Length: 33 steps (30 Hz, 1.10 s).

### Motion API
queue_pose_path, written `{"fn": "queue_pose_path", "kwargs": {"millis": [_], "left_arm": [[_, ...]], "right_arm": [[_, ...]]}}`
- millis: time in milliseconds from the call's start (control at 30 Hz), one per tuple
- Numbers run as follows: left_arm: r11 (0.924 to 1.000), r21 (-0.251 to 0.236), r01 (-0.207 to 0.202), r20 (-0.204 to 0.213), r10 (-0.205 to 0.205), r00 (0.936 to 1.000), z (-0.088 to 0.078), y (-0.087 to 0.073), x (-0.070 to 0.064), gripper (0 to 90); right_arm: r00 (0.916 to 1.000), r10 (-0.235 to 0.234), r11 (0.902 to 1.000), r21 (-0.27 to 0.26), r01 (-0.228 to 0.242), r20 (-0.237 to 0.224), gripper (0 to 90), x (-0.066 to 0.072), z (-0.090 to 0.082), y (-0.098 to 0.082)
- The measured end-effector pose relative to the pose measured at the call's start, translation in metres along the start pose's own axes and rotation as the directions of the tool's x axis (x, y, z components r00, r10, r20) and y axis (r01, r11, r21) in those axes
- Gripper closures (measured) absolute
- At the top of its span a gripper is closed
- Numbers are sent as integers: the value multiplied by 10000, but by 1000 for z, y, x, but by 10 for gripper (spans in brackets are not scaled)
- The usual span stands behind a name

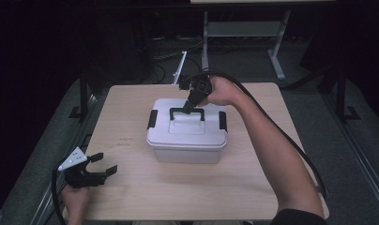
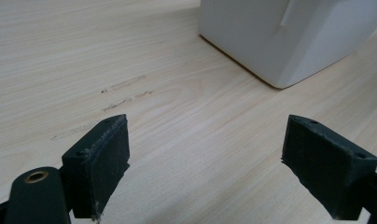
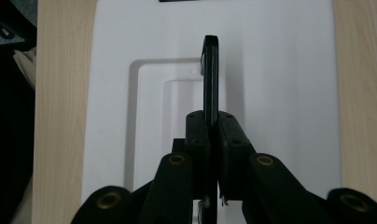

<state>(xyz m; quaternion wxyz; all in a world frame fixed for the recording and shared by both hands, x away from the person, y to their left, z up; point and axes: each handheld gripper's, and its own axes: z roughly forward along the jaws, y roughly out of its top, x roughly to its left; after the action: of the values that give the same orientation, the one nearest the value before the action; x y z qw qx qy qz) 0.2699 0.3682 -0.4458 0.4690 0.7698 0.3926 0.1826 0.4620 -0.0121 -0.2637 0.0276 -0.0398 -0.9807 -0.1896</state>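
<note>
My right claw (image 3: 213, 154) is pressed tight on the thin black handle (image 3: 210, 79) of the white box. The handle stands up on its edge between my two pads (image 3: 198, 140), and the pads hide the part they squeeze. From the high view I see the same claw (image 1: 187, 107) coming down from the far side onto the handle (image 1: 186, 111), which sits in the middle of the lid (image 1: 187, 126).

The white box (image 1: 186, 149) stands near the middle of the wooden table (image 1: 131, 197). It has a black clip (image 1: 152, 118) on its left end and another black clip (image 1: 223, 121) on its right end. I look for words or a brand on the lid and on the sides, and I can read none. The far edge of the lid is cut off at the top of my right claw's view.

My left claw (image 1: 94, 167) is spread wide and pinches nothing. It is at the near left corner of the table, well apart from the box. Between its pads (image 2: 102, 158) I see bare wood with a few faint dark scratches (image 2: 126, 84). They are too small to tell if they are marks or letters. One corner of the box (image 2: 289, 37) shows there, and the rest is cut off
</note>
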Motion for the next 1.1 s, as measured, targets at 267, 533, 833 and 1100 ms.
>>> {"fn": "queue_pose_path", "kwargs": {"millis": [267, 533, 833, 1100], "left_arm": [[10000, -17, 2, 6, -2, 10000, 0, 0, 0, 143], [10000, -29, 44, -5, -44, 10000, -1, 0, 0, 143], [10000, -18, 12, 18, -12, 10000, 0, 0, -1, 143], [10000, -4, 16, 11, -16, 10000, 0, 1, -1, 143]], "right_arm": [[10000, -21, 10000, 71, 21, -5, 835, -4, 5, -2], [10000, 17, 10000, 68, -16, -72, 830, -4, 9, -1], [9998, 209, 9997, -82, -209, -26, 749, -6, 7, -6], [9989, 436, 9987, -274, -431, 177, 696, -5, 1, -10]]}}
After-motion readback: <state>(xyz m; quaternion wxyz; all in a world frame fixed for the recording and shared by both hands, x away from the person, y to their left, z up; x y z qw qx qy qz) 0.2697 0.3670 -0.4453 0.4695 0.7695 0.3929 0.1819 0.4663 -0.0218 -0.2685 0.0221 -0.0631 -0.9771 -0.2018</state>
